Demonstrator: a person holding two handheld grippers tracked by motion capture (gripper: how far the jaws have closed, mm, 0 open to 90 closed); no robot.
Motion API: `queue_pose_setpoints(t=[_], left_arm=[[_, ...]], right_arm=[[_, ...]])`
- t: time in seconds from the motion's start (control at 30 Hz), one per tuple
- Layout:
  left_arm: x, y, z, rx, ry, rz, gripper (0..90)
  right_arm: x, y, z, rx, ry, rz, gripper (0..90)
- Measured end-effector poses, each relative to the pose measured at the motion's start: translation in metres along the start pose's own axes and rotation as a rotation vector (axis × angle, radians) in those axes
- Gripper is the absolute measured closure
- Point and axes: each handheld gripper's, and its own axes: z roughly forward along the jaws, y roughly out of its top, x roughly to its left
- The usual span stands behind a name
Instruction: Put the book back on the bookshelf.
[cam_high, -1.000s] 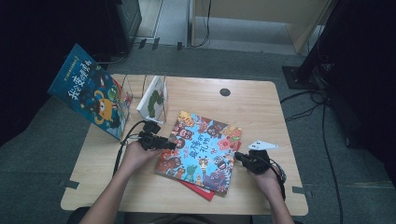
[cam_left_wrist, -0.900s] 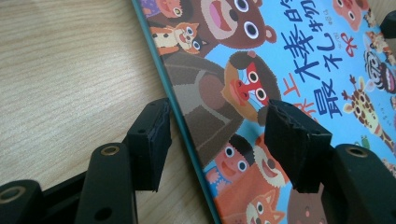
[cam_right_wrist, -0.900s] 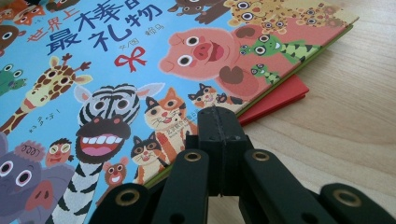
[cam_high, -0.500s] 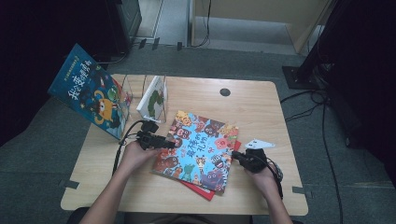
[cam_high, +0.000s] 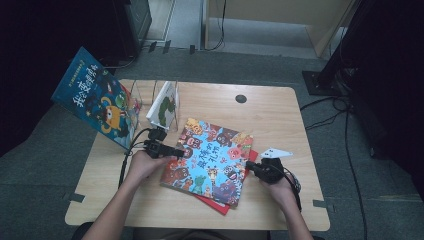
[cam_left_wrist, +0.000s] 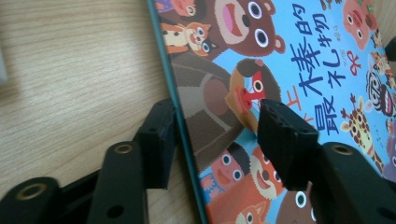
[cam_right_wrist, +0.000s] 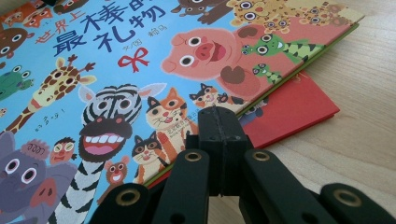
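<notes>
At the middle of the desk (cam_high: 280, 115), an animal picture book (cam_high: 212, 160) lies atop a red book (cam_high: 220, 206). The left tool (cam_high: 181, 151) straddles its left edge, jaws just closing but not yet pressing. The right tool (cam_high: 250, 167), clenched and empty, rests at the book's right edge.

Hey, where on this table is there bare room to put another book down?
The widest bare patch of the table is the far right part, past the animal picture book, around the small round hole. A narrower strip runs along the near edge. The far left is crowded: the clear book stand holds two books.
</notes>
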Motion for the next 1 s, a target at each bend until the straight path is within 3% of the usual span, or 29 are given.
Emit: queue_pose_setpoints(t=[0.1,0.2,0.43,0.57,0.63,0.77,0.83,0.87,0.93,1.0], left_arm=[[0.0,0.002,-0.003,0.014,-0.01,-0.026,52.7],[-0.006,0.004,-0.011,0.01,-0.004,-0.008,53.3],[-0.03,0.015,-0.053,-0.036,-0.055,0.016,53.5],[-0.036,0.021,-0.069,-0.054,-0.1,-0.007,53.5],[-0.039,0.025,-0.072,-0.027,-0.109,-0.008,53.9],[-0.047,0.033,-0.068,0.029,-0.187,-0.006,57.0],[-0.053,0.038,-0.069,0.027,-0.205,0.004,59.5],[-0.056,0.04,-0.069,0.038,-0.197,0.02,61.2],[-0.065,0.046,-0.068,0.069,-0.144,0.057,63.0],[-0.07,0.051,-0.07,0.083,-0.141,0.071,64.5]], right_arm=[[0.0,0.0,0.0,-0.001,0.003,-0.003,90.0],[-0.001,0.0,0.0,-0.002,0.007,-0.002,90.0],[-0.001,0.0,0.002,-0.003,0.019,0.011,90.0],[0.003,0.001,0.006,-0.008,0.04,0.001,90.0],[0.004,0.001,0.008,-0.011,0.047,-0.001,90.0],[0.006,0.003,0.013,-0.013,0.08,0.003,90.0],[0.01,0.004,0.016,-0.014,0.09,-0.006,90.0],[0.012,0.004,0.017,-0.013,0.095,-0.014,90.0],[0.016,0.005,0.021,-0.016,0.102,-0.039,90.0],[0.02,0.007,0.023,-0.014,0.105,-0.057,90.0]])
